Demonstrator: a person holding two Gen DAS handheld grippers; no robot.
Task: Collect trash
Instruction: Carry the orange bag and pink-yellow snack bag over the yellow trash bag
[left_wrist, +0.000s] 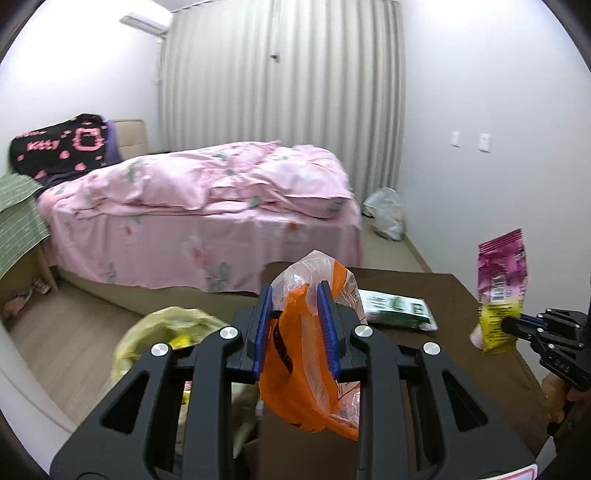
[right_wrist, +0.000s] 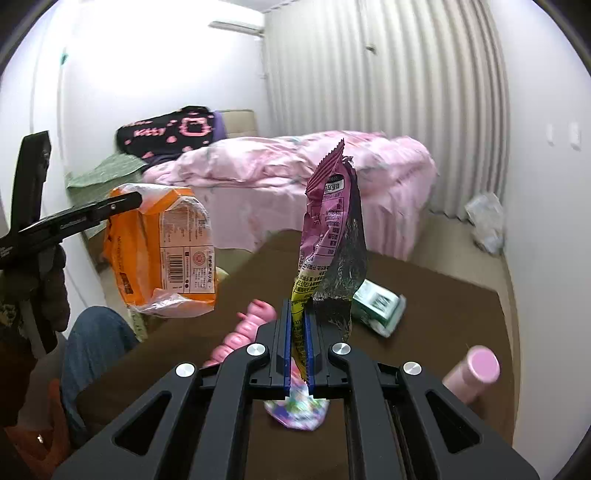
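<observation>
Nearest in my left wrist view, my left gripper (left_wrist: 295, 325) is clenched on the orange wrapper (left_wrist: 306, 369), its blue pads biting the crumpled plastic low in the centre of the frame, with the rest of the wrapper hanging below them. In the right wrist view my right gripper (right_wrist: 298, 343) is clamped on the bottom edge of the pink snack packet (right_wrist: 332, 236), which stands up tall from the pads through the middle of the picture. Both pieces are clear of the brown table (left_wrist: 443, 295).

Just behind my left gripper, at the lower left of that view, sits the yellow trash bag (left_wrist: 166, 332) with its mouth open and rubbish already inside. I judge the step in hand is carrying both pieces over to it. To do it well I should keep both grips firm, bring each piece above the bag's mouth before letting go, and release one at a time so neither gripper knocks the other.

Further back on the table lie a green-and-white packet (left_wrist: 397, 308), a small crumpled wrapper (right_wrist: 295, 410) under my right gripper, and a pink bottle (right_wrist: 472, 369) at lower right. The packet and small wrapper look like the next pickups.

Beyond, a bed (left_wrist: 207, 206) with pink bedding fills the middle.
</observation>
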